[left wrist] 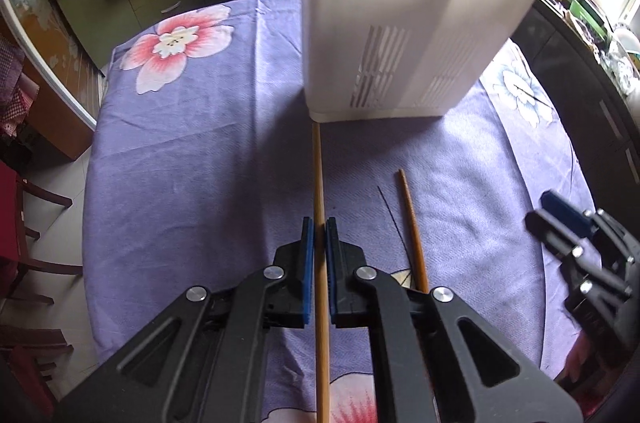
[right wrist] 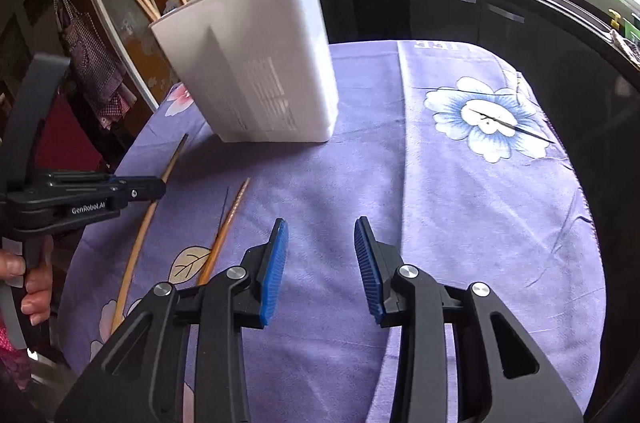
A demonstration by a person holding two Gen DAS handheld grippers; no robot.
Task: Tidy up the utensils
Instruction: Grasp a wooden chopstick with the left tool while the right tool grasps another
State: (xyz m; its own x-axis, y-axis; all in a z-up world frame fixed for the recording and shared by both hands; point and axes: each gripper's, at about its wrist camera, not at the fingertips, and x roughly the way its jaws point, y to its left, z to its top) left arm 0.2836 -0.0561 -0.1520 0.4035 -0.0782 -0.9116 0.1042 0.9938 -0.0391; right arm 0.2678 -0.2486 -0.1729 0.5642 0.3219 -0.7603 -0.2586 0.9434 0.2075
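The left gripper (left wrist: 319, 229) pinches a chopstick (left wrist: 320, 179) whose tip points at the white holder (left wrist: 400, 23) mid-table. The right gripper (right wrist: 321, 235) is spread, empty. A second chopstick (left wrist: 412, 231) lies between them on the cloth (left wrist: 200, 151).

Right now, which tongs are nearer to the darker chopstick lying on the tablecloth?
Left. The left tongs are shut on the lighter chopstick, just beside the darker chopstick. The right tongs hang open, farther off to its right.
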